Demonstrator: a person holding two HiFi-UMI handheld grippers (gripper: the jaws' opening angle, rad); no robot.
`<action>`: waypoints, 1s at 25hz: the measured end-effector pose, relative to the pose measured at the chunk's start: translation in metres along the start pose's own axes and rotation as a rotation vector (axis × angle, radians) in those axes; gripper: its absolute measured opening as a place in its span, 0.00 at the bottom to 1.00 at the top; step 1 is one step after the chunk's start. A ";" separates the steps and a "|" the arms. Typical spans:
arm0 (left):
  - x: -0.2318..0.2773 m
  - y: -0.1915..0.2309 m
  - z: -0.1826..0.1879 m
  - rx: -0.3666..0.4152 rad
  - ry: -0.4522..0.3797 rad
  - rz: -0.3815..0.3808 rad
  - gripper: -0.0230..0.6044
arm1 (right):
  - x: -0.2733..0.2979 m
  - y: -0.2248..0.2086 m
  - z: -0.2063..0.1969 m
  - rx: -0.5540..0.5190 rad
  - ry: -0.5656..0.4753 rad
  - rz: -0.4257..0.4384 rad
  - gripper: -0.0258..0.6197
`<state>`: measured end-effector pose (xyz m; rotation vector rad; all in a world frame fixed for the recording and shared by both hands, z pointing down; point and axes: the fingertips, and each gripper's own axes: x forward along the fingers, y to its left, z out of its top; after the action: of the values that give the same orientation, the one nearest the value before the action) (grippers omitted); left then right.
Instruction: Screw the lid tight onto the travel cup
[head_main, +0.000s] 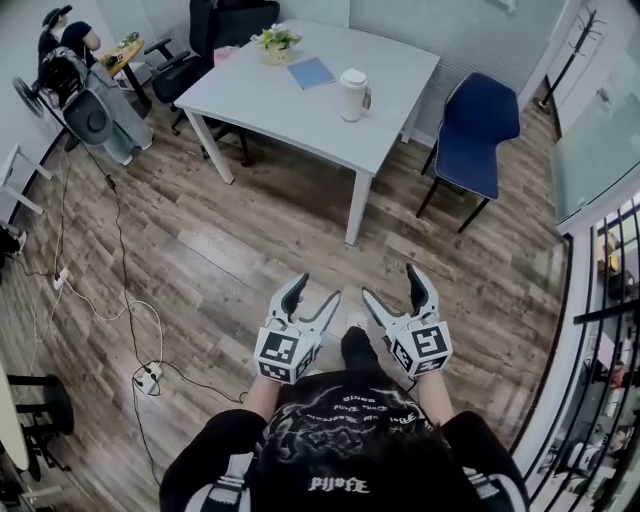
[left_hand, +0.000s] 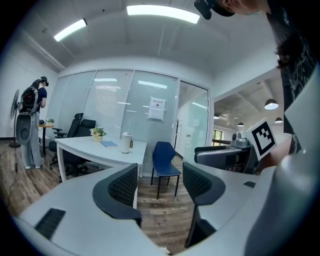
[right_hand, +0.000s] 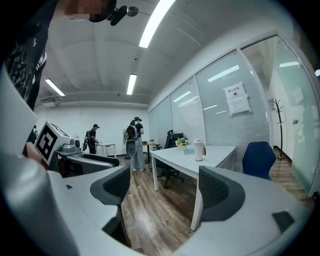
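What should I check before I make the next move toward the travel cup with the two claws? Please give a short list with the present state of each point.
1. Left claw open, nothing between its jaws: ok.
2. Right claw open, nothing between its jaws: ok.
3. Travel cup stands upright on the white table: ok.
4. Lid sits on top of the cup: ok. Whether it is screwed tight: cannot tell.
5. Cup within reach of the claws: not ok. The table stands far off across the wooden floor.
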<state>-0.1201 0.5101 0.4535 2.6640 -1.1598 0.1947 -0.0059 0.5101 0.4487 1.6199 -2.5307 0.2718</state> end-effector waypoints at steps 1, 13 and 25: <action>0.012 0.003 0.004 -0.002 -0.003 0.009 0.53 | 0.009 -0.011 0.003 0.002 0.004 0.008 0.69; 0.138 0.047 0.040 -0.057 -0.027 0.116 0.53 | 0.101 -0.123 0.023 -0.011 0.023 0.094 0.66; 0.218 0.060 0.041 -0.078 -0.001 0.176 0.50 | 0.144 -0.178 0.030 -0.036 0.041 0.159 0.62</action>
<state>-0.0150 0.3062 0.4692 2.4953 -1.3738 0.1733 0.0948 0.3030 0.4631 1.3881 -2.6213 0.2707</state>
